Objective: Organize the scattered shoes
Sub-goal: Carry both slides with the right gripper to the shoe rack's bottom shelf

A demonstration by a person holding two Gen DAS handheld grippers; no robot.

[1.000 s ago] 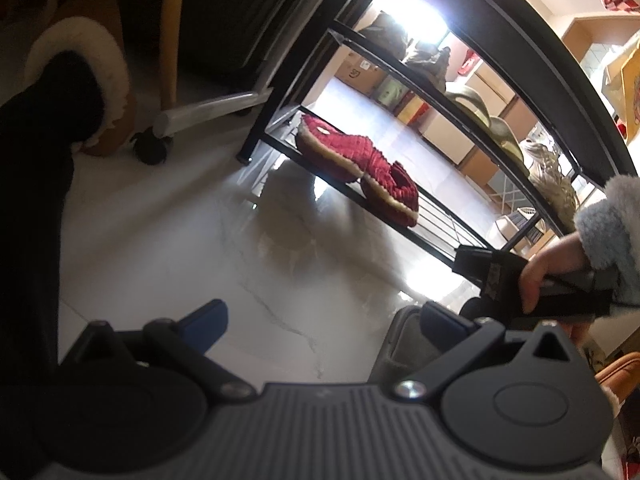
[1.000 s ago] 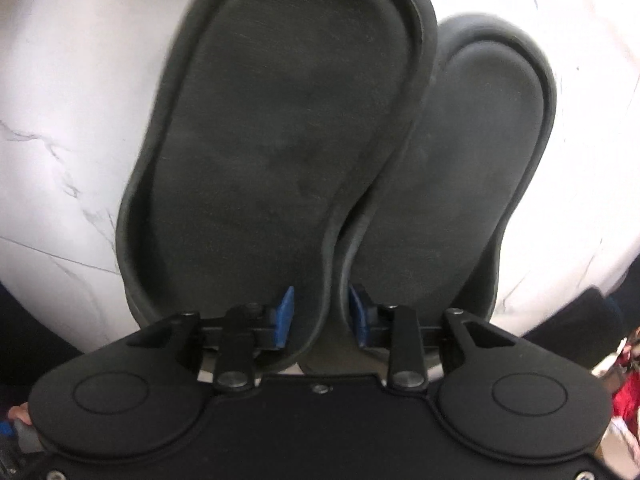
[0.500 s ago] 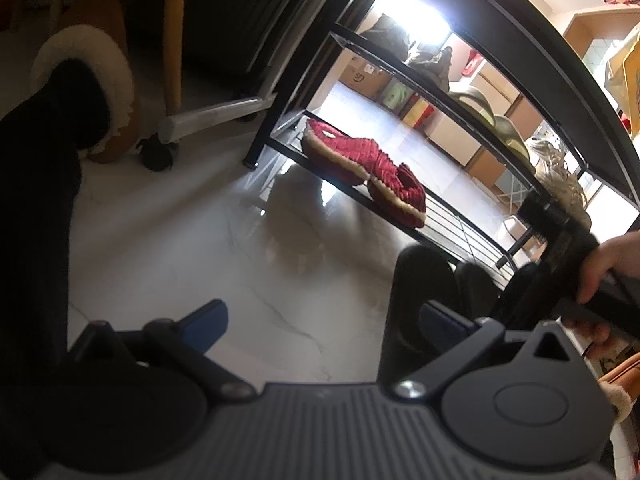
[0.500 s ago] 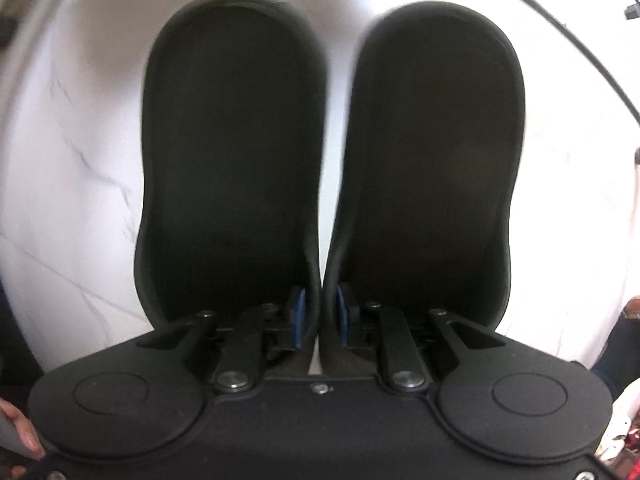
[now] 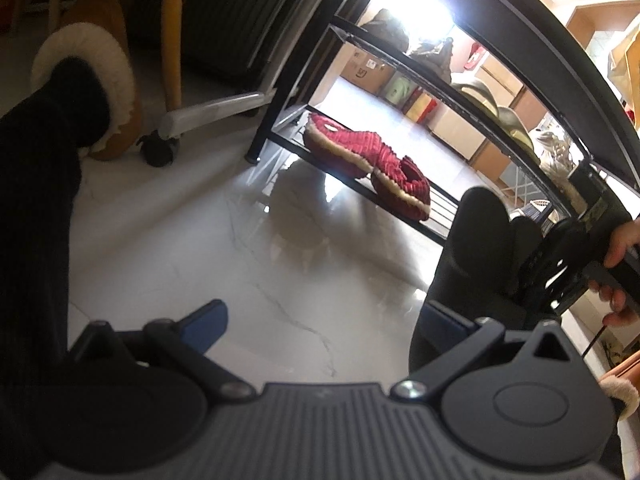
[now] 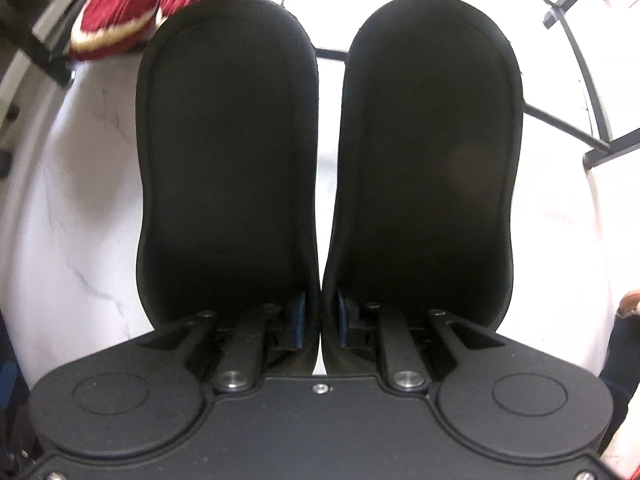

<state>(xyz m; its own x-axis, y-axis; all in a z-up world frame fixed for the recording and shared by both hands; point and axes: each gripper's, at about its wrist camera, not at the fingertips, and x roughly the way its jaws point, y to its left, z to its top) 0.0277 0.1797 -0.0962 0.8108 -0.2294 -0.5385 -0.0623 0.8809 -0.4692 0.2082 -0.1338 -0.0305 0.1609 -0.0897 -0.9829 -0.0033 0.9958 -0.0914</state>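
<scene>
My right gripper (image 6: 320,312) is shut on a pair of black slippers (image 6: 228,152), pinching their two heel edges together. Their dark soles face the right wrist camera and hang above the white floor, toes toward the shoe rack (image 6: 560,116). In the left wrist view the same black slippers (image 5: 476,248) appear at the right, lifted, with a hand (image 5: 620,240) on the right gripper's handle behind them. My left gripper (image 5: 320,324) is open over the marble floor with nothing between its fingers. A pair of red slippers (image 5: 368,164) lies on the rack's bottom shelf.
The black metal shoe rack (image 5: 460,96) spans the upper right, with more shoes on its higher shelves. A person's dark-clothed leg in a brown fleece-lined slipper (image 5: 116,80) stands at the left. A chair base with a caster (image 5: 160,152) sits beside it.
The right gripper has lifted the black slippers off the floor and carried them toward the rack; the red slippers and rack bars now show behind them. The left gripper has barely moved.
</scene>
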